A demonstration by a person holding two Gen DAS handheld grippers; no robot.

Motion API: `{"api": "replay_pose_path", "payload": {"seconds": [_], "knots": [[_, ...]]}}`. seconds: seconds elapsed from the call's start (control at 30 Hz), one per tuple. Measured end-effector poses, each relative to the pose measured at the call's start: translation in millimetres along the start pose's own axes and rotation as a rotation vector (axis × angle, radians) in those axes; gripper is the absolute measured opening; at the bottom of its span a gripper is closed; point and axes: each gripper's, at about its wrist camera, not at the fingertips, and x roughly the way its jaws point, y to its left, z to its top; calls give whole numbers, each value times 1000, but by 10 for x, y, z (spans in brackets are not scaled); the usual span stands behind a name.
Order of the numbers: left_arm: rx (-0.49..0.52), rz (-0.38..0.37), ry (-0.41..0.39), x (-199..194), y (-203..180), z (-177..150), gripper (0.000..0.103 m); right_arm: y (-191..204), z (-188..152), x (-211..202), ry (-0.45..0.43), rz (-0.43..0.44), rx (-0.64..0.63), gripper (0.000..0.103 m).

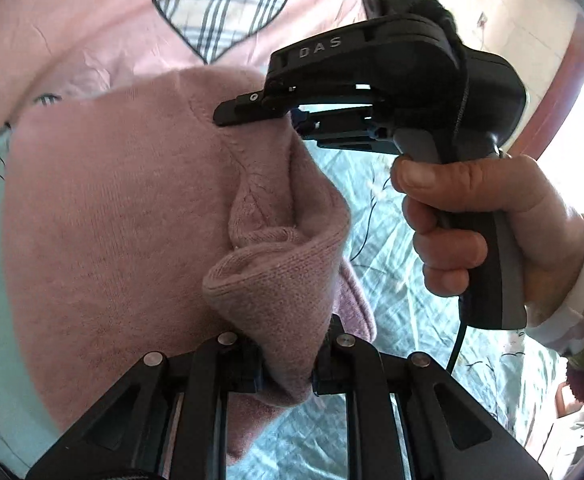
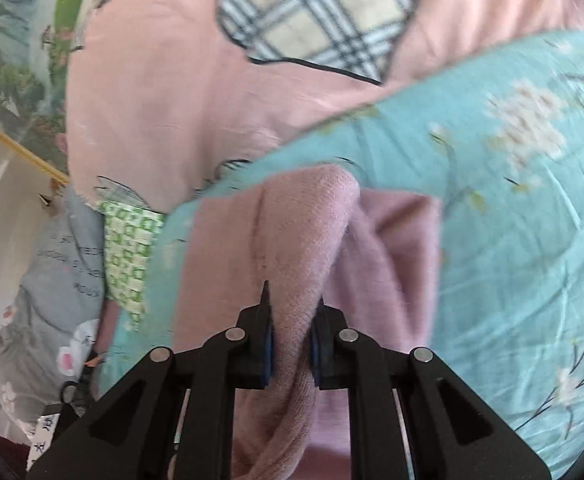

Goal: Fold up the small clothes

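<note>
Left gripper (image 1: 287,364) was pinched on a bunched fold of the pink sweater (image 1: 103,208), knit packed between its jaws. Right gripper (image 2: 292,344) was likewise clamped on a thick roll of the same sweater's edge; in the left wrist view its fingers sat at the sweater's upper seam, held by the person's right hand (image 1: 488,232). The sweater lay partly lifted over the teal flowered bedspread (image 2: 512,240), its body resting on the cloth, one flap already doubled over. Beyond it lay a pink quilt (image 2: 163,92) with a plaid heart patch (image 2: 320,20).

Judged step: mid-fold, both held edges being carried across. Next move calls for laying both edges down together, aligned, then letting go without dragging the knit.
</note>
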Motion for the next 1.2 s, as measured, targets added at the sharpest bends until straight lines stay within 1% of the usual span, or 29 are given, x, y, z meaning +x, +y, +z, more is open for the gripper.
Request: {"api": "replay_pose_path", "payload": {"seconds": [0.07, 0.13, 0.23, 0.33, 0.37, 0.4, 0.43, 0.47, 0.57, 0.67, 0.73, 0.77, 0.83, 0.87, 0.9, 1.0, 1.03, 1.1, 1.17, 1.2], "knots": [[-19, -12, 16, 79, 19, -11, 15, -113, -22, 25, 0, 0, 6, 15], [-25, -21, 24, 124, 37, -20, 15, -168, -39, 93, 3, -17, 11, 15], [-24, -30, 37, 175, 66, -17, 19, -256, -51, 146, 1, -22, 25, 15], [-32, -60, 45, 172, 72, 2, 26, -312, -54, 172, 10, -28, 30, 18], [-37, -79, 48, 143, 82, -5, 31, -313, -52, 164, 9, -38, 30, 20], [-41, -102, 52, 103, 101, -21, 37, -312, -46, 143, 5, -42, 31, 22], [-45, -114, 57, 42, 162, -50, 41, -307, -46, 126, 2, -47, 33, 23], [-48, -124, 67, -4, 173, -83, 47, -299, -44, 86, -2, -62, 34, 25], [-56, -168, 75, -186, 228, -142, 49, -287, -65, -56, -17, -110, 23, 28], [-74, -166, 67, -396, 339, -220, 51, -265, -122, -209, -32, -151, 26, 29], [-99, -158, 46, -606, 368, -289, 51, -206, -192, -330, -44, -161, 28, 29], [-119, -149, 35, -701, 432, -292, 53, -162, -235, -384, -50, -159, 24, 31], [-159, -121, 13, -851, 629, -308, 56, -78, -333, -476, -57, -152, 13, 45], [-183, -99, 0, -923, 748, -308, 58, -39, -391, -509, -58, -152, 8, 56], [-205, -80, -12, -977, 869, -298, 59, -14, -438, -528, -62, -152, 7, 61], [-274, -30, -28, -1019, 1190, -171, 59, 8, -528, -529, -62, -151, 9, 61], [-306, -26, -27, -1028, 1305, -143, 59, 9, -540, -506, -57, -153, 12, 61], [-361, -44, -23, -995, 1487, -84, 61, -19, -572, -460, -47, -156, 30, 61], [-416, -86, -27, -971, 1649, -77, 65, -31, -590, -425, -39, -155, 41, 61], [-426, -93, -29, -937, 1667, -97, 66, -35, -597, -410, -35, -156, 41, 61]]}}
